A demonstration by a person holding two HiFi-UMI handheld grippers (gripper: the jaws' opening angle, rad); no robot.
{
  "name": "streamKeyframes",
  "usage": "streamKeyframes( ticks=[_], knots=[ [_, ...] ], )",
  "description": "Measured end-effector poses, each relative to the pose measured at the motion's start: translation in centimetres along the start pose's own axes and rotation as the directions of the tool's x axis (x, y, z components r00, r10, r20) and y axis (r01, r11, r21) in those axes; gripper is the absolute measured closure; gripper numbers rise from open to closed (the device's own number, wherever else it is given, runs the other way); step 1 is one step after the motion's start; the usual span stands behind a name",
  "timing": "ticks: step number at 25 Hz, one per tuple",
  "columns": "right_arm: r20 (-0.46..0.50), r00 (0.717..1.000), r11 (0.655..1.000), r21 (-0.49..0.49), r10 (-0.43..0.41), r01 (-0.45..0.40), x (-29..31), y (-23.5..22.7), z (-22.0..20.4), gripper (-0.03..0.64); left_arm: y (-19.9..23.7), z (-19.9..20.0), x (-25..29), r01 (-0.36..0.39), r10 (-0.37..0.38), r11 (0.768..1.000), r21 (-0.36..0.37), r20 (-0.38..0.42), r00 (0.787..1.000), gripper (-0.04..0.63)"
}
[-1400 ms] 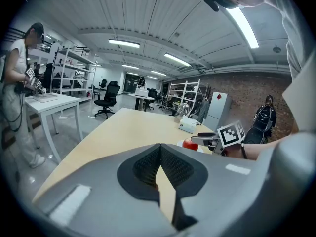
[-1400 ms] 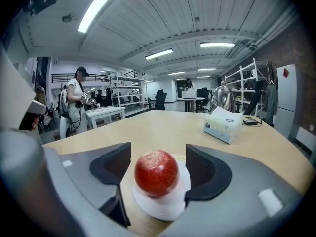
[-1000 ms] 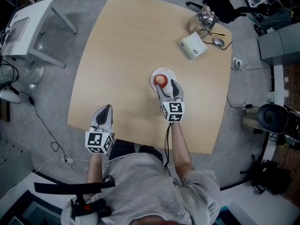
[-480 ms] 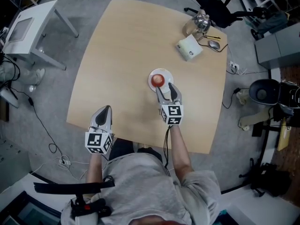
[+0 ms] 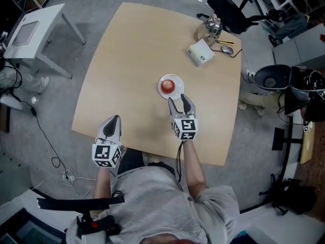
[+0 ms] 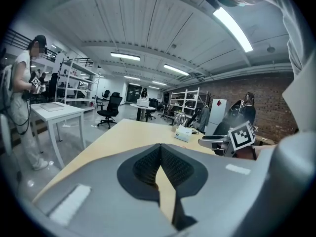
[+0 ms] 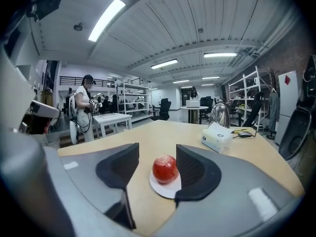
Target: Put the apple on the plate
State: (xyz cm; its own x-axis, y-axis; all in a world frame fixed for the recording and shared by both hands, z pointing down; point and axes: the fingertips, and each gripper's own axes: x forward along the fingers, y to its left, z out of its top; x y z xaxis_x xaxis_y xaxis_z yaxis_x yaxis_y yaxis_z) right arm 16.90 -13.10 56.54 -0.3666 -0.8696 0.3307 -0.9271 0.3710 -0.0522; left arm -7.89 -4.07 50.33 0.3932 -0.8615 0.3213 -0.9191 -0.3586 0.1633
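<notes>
Right gripper (image 5: 179, 101) empty; apple on plate.
Jaws apart, just been narrowing, nothing between them; tips just short of the white plate (image 5: 179, 80); red apple (image 5: 167, 87) sits at plate centre; left gripper (image 5: 116, 118) jaws together, well left of plate, at the table (image 5: 132, 60) edge.

Wooden table (image 5: 132, 60): plate (image 5: 179, 82), tissue box (image 5: 200, 53), kettle (image 5: 212, 24)

You have a small red glossy apple (image 5: 167, 87) sitting upright on the plate (image 5: 179, 80), slightly off-centre; your plate is small, round, white, lying flat on the light wooden table (image 5: 127, 60), roughly mid-table, with its rim showing around the apple
</notes>
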Motion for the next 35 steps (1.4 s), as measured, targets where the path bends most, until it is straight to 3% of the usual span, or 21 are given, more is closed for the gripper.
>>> streamKeyframes(
  ticks=[15, 35],
  knots=[
    [0.044, 0.999, 1.000, 0.009, -0.003, 0.003, -6.7, 1.0, 0.7, 0.393, -2.9, 0.5, -3.5, -0.006, 0.005, 1.000, 0.015, 0.052, 0.999, 0.577],
    [0.129, 0.990, 0.999, -0.015, 0.051, -0.049, -13.5, 3.1, 2.7, 0.488, -5.6, 1.3, -8.1, -0.050, 0.046, 0.998, 0.031, 0.125, 0.991, 0.577]
  ],
)
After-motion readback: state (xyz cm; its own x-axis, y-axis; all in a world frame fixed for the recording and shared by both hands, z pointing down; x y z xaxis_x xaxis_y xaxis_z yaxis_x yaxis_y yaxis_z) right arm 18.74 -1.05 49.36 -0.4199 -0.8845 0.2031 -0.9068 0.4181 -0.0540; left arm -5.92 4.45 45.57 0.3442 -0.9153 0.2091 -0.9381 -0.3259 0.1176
